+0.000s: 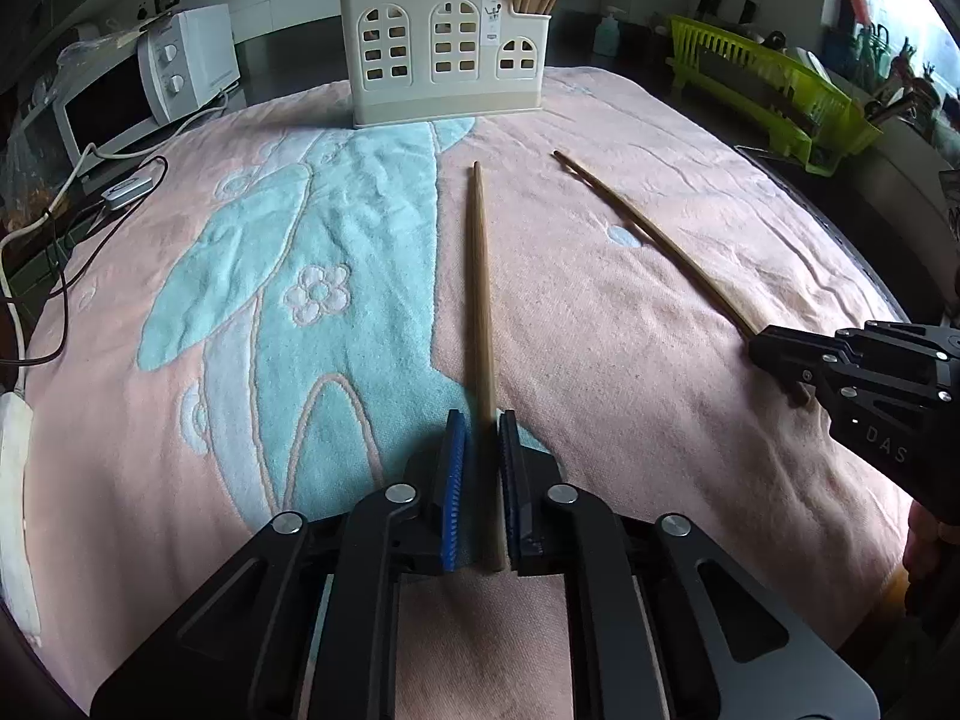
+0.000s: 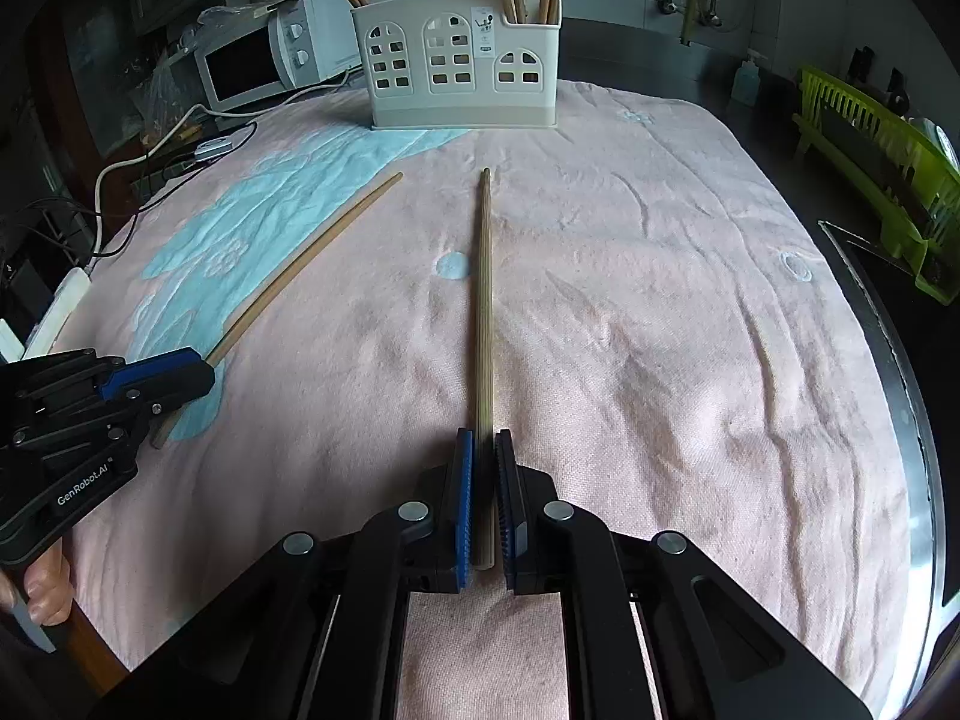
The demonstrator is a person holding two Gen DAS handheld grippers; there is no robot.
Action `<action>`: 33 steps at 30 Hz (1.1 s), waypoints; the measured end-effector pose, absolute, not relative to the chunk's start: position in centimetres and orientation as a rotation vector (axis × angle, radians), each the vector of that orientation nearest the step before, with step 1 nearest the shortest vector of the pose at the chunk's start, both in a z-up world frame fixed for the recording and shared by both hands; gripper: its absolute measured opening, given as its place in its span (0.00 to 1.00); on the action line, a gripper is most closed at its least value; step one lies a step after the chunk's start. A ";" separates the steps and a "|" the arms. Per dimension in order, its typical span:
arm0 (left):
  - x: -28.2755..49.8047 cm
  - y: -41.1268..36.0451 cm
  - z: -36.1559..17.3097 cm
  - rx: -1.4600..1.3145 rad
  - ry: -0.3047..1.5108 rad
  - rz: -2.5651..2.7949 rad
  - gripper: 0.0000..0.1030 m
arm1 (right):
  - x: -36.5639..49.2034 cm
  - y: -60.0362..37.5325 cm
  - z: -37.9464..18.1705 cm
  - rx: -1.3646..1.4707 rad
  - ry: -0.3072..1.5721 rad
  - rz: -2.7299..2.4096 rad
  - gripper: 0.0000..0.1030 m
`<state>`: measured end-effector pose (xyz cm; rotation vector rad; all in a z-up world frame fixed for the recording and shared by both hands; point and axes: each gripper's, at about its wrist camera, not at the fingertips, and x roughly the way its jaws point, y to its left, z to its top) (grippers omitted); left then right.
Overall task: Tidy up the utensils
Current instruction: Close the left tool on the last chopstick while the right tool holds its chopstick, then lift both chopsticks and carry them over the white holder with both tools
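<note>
Two wooden chopsticks lie on a pink and teal towel (image 1: pixel 630 312). My left gripper (image 1: pixel 480 420) is shut on the near end of the left chopstick (image 1: pixel 481 300), which points toward a cream utensil holder (image 1: pixel 444 54) at the far edge. My right gripper (image 2: pixel 485 438) is shut on the near end of the right chopstick (image 2: pixel 483 300). Each gripper shows in the other's view, the right gripper (image 1: pixel 780 354) holding its chopstick (image 1: pixel 648 234), the left gripper (image 2: pixel 180 372) holding its chopstick (image 2: pixel 300 270). The holder (image 2: pixel 462 66) has several chopsticks standing in its outer compartments.
A white microwave (image 1: pixel 120 96) and cables (image 1: pixel 72 180) are at the left. A green dish rack (image 1: pixel 774 84) stands at the right. A white power strip (image 1: pixel 12 480) lies by the towel's left edge. A soap bottle (image 1: pixel 607 30) stands behind the holder.
</note>
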<state>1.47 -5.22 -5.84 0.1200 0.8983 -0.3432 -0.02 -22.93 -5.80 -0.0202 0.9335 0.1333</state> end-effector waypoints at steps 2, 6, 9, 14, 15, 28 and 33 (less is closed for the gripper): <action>1.3 -5.2 -5.9 0.109 0.905 -0.365 0.08 | 0.0 -22.9 -5.8 -0.021 0.934 0.133 0.07; 1.0 -5.6 -6.1 0.139 0.902 -0.373 0.08 | 0.0 -22.9 -5.8 -0.031 0.930 0.134 0.07; 1.2 -5.4 -6.0 0.117 0.923 -0.380 0.08 | 0.0 -23.0 -5.9 -0.032 0.927 0.138 0.07; 1.3 -5.1 -6.0 0.098 0.925 -0.390 0.07 | -0.2 -23.1 -5.6 -0.014 0.915 0.147 0.07; 1.3 -5.0 -6.0 0.091 0.925 -0.389 0.06 | -0.3 -23.1 -5.4 -0.011 0.907 0.150 0.07; 0.2 -3.0 0.2 0.041 0.708 -0.348 0.05 | -1.8 -23.6 0.7 0.007 0.716 0.179 0.07; 1.2 -1.5 2.9 -0.018 0.603 -0.324 0.05 | -1.3 -23.3 2.6 0.032 0.632 0.192 0.07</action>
